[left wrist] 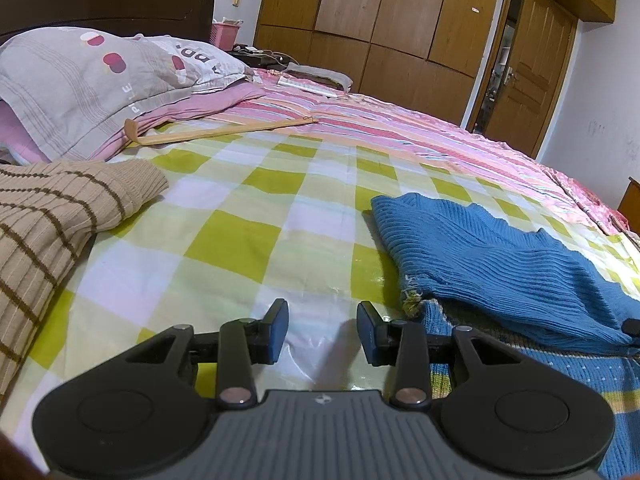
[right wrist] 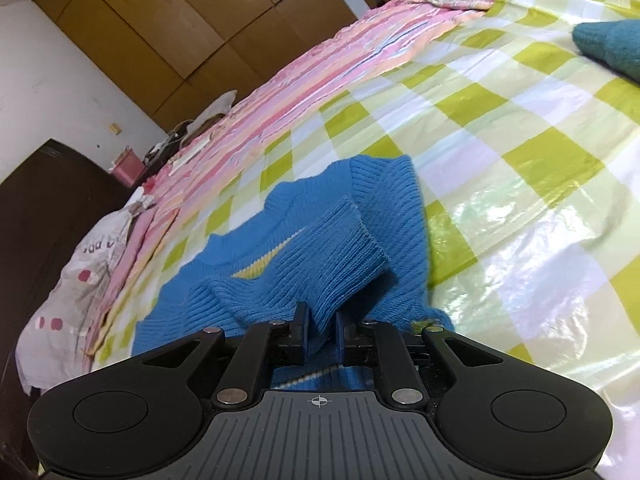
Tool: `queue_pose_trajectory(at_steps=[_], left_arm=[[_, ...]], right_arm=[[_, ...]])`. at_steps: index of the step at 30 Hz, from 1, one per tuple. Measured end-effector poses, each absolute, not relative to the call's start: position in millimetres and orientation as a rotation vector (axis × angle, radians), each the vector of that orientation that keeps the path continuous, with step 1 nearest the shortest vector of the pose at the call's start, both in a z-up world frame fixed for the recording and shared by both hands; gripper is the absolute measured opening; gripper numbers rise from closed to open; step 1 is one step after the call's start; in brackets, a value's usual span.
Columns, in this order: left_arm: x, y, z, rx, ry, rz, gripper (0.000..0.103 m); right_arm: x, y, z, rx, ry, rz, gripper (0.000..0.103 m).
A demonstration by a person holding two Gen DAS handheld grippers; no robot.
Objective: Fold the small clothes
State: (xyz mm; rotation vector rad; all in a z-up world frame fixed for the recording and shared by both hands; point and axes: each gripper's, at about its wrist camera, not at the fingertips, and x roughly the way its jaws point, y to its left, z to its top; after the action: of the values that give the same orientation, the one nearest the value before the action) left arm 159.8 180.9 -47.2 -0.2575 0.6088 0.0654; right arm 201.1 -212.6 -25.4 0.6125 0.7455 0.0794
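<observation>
A small blue knit sweater point(left wrist: 492, 268) lies on the green-and-white checked sheet point(left wrist: 248, 216), to the right of my left gripper point(left wrist: 322, 330). The left gripper is open and empty, low over the sheet beside the sweater's hem. In the right wrist view the blue sweater point(right wrist: 304, 248) lies partly folded, a yellow stripe showing inside. My right gripper point(right wrist: 321, 332) is shut on the sweater's ribbed sleeve point(right wrist: 340, 256), which runs forward from between the fingers.
A tan striped sweater point(left wrist: 52, 224) lies at the left. Pillows point(left wrist: 92, 80) and a wooden back scratcher point(left wrist: 208, 134) lie at the bed's head. A teal garment point(right wrist: 612, 48) lies at the far right. Wooden wardrobes point(left wrist: 384, 16) and a door stand behind the bed.
</observation>
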Motion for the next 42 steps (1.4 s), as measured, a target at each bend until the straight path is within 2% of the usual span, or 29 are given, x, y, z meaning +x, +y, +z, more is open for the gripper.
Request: queue_pose_trajectory(at_steps=[4,8,13,23,32,33,34,35,36,42], left_arm=[[160,182,-47,-0.263,0.61,0.065,0.043],[160,184,-46,-0.285,0.61,0.062,0.043],[159,183,-44,-0.292,0.605,0.05,0.043],[157,185,-40,-0.293,0.581,0.037,0.043],[156,186,-36,-0.306,0.566,0.025,0.043],[156,186,-37,-0.307,0.566,0.025,0.043],[157,186,-37,-0.307,0.567,0.026,0.043],[157,186,-37,-0.306,0.568,0.026,0.043],[157,186,-37,-0.305,0.568,0.027,0.043],[157,185,-37,-0.299,0.566,0.028,0.043]], right_arm=[[195,-213,-22,0.586,0.773,0.067,0.016],[187,-206,-2,0.449,0.742,0.011,0.03],[191,-173,30,0.237,0.644,0.092,0.03],[324,-31,13,-0.027,0.827,0.561,0.029],[353,-4,-12,-0.115,0.929,0.686,0.029],[354,-3,-11,-0.116,0.935,0.704,0.029],[354,-1,-10,-0.118,0.939,0.721,0.022],[355,1,-10,-0.126,0.944,0.731,0.01],[356,4,-10,-0.137,0.954,0.739,0.006],[352,19,6,-0.101,0.931,0.862,0.004]])
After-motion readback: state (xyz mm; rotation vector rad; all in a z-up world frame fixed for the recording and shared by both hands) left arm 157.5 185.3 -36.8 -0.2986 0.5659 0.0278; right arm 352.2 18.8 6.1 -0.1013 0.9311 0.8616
